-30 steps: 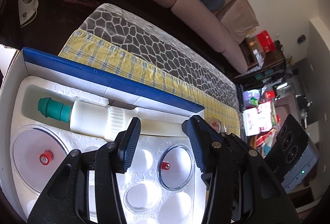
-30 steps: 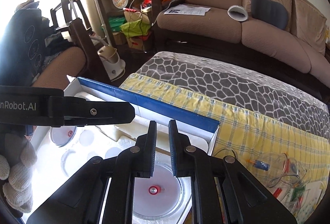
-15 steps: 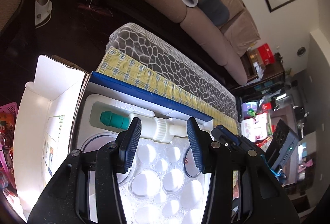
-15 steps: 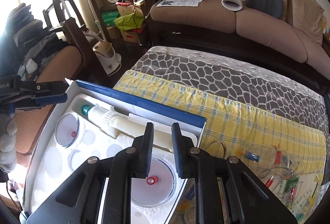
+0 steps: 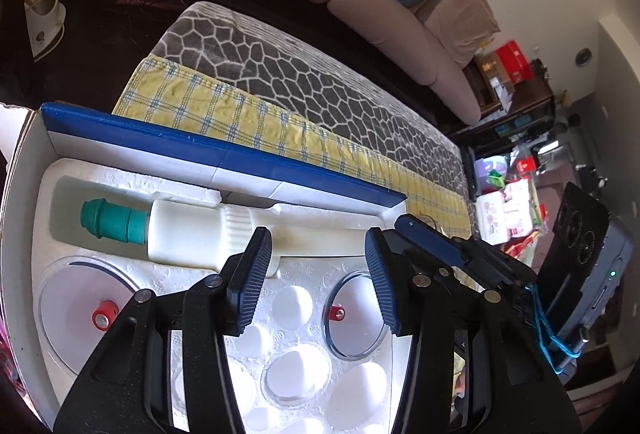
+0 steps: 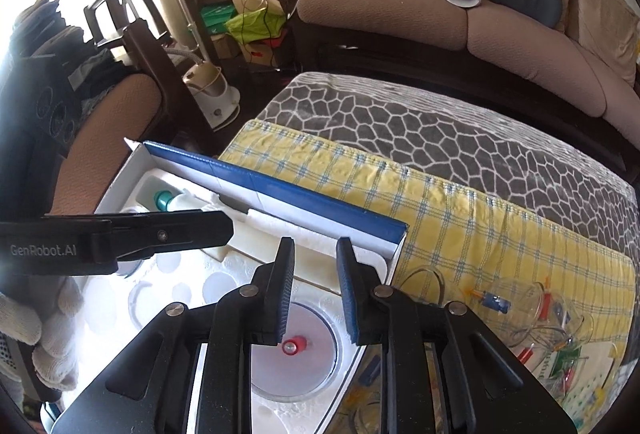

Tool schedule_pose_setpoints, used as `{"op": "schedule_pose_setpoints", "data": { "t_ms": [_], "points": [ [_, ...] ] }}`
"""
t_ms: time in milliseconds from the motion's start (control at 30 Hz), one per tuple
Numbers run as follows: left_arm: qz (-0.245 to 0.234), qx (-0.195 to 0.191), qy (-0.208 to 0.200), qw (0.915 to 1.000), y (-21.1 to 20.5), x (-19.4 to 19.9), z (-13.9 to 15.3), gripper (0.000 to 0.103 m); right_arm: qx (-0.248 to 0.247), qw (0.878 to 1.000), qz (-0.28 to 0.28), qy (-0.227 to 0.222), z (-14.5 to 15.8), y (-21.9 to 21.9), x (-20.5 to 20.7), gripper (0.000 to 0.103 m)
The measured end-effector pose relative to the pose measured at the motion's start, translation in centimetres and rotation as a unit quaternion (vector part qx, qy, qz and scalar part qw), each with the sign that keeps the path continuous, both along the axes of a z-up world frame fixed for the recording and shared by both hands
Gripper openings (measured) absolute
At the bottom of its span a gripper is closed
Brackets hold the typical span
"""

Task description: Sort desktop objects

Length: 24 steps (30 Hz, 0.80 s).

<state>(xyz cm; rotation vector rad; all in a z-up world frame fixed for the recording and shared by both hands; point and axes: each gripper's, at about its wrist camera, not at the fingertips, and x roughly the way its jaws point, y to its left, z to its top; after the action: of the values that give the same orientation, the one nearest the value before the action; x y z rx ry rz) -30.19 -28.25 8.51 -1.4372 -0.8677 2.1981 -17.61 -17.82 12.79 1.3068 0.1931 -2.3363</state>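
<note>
right wrist: right claw (image 6: 314,288) has just parted wider above the cup (image 6: 294,346), gripping nothing.

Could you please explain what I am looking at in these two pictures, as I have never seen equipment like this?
No robot here: a person holds a two-finger gripper in each hand, each carrying a fisheye camera that looks along its fingers. One picture is from the left gripper, the other from the right gripper.

Both hover over an open blue-edged box with a white foam insert. In the foam lie a white hand pump with a green tip and clear suction cups with red valves. More loose cups sit on the yellow checked cloth beside the box.

Neither gripper holds anything. The right one's fingers have just been opening, directly above a cup that sits seated in the foam.
</note>
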Motion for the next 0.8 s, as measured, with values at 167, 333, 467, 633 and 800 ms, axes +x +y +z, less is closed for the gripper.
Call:
{"op": "schedule_pose_setpoints", "data": {
  "t_ms": [167,333,467,633,800],
  "points": [
    [-0.009,0.004,-0.001,1.0,0.0,-0.1,0.3,0.046,-0.016,1.0,0.012,-0.005,0.2,0.6,-0.2,0.025],
    [-0.017,-0.028,0.014,0.9993,-0.6,0.4,0.6,0.045,-0.014,1.0,0.012,0.006,1.1,1.2,-0.1,0.047],
    [-0.028,-0.037,0.019,0.9987,-1.3,0.9,0.8,0.045,0.051,0.998,0.046,0.011,0.0,-0.2,0.8,0.048],
    [-0.034,-0.047,0.023,0.9981,-2.4,1.4,1.0,0.046,0.082,0.995,0.052,0.032,-1.6,-1.5,1.5,0.047],
    [-0.024,-0.036,0.025,0.9988,-4.4,1.8,1.2,0.046,0.087,0.994,0.029,0.058,-2.3,-2.6,1.8,0.042]
  ]
}}
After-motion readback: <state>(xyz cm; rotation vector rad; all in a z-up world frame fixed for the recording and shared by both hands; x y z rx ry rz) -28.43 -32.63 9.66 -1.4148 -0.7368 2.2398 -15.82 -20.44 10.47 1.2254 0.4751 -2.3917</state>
